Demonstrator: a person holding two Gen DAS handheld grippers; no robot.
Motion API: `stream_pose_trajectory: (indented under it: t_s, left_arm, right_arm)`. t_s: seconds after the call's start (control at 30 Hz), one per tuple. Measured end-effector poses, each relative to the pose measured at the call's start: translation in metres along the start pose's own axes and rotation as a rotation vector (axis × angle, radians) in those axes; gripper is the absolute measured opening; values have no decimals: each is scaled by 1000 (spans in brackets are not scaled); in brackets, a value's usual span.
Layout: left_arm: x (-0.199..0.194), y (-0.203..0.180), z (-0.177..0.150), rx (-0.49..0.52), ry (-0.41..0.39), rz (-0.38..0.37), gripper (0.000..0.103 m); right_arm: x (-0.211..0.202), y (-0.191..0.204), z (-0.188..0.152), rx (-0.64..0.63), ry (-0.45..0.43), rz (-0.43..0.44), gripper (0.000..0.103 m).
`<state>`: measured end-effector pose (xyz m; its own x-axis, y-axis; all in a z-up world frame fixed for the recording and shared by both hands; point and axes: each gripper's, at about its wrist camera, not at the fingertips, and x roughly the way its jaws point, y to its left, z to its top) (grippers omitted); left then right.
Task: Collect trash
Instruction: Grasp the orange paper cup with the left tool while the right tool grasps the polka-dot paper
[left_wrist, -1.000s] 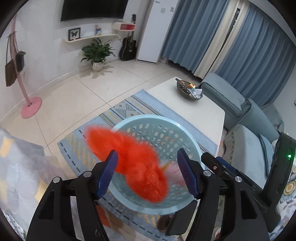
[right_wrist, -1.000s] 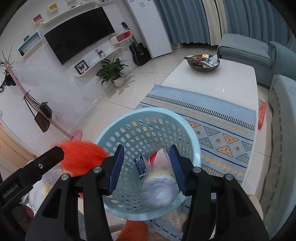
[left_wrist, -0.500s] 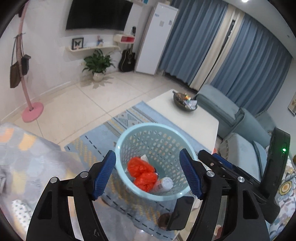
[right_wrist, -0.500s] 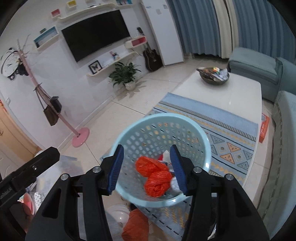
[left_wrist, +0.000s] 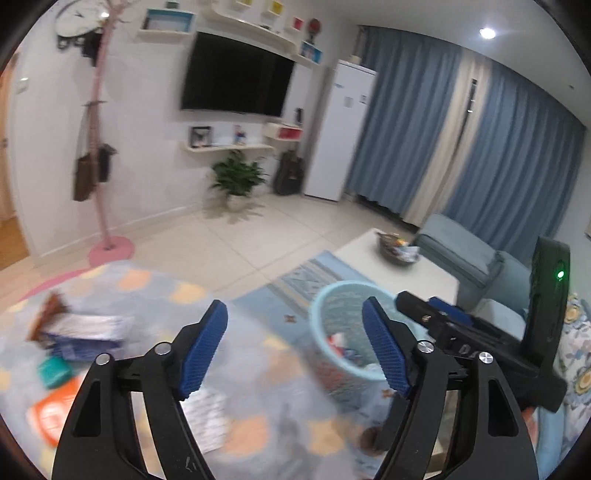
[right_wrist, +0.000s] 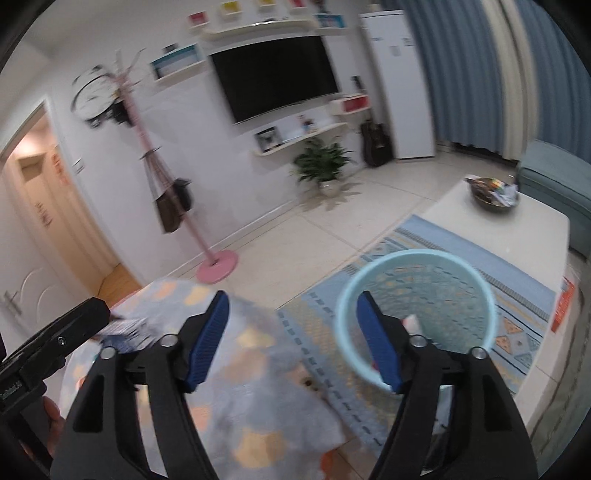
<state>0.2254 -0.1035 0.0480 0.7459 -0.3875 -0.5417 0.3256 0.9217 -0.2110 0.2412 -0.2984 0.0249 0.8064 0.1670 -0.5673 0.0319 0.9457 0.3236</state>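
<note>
Left wrist view: the left tool (left_wrist: 293, 347) is empty, jaws opening; wrappers (left_wrist: 79, 332) lie near the cloth-covered desk's (left_wrist: 258, 369) left edge, the basket (left_wrist: 351, 332) beyond its right edge. Approach low, pinching one wrapper squarely.

Right wrist view: the right tool (right_wrist: 291, 341) is empty too, jaws opening beside the basket (right_wrist: 415, 317); swing it desk-ward.

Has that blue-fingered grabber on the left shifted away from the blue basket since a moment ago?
Yes. The left gripper has swung left: the basket, framed between its fingers before, now sits by the right finger, with the littered blanket ahead.

Basket (right_wrist: 417, 266): pale blue, perforated. Cloth (left_wrist: 258, 369): grey with orange spots. Rug (right_wrist: 517, 332): blue, geometric pattern. Curtains (left_wrist: 406, 129): blue.
</note>
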Motion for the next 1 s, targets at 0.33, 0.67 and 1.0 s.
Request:
stream_pose_trajectory:
  t_s: [0.33,0.67,1.0]
  left_arm:
    - [-50,128,-32,-146,26,176,80]
    - [-47,213,-67,-229,137,267,80]
    - [-42,212,-88,-180,228,147,78]
  right_arm:
    - [32,96,-47,-166,107,139,75]
    - [84,160,-106,-303,267,187,75]
    - [103,170,-118,-378,351,161,63]
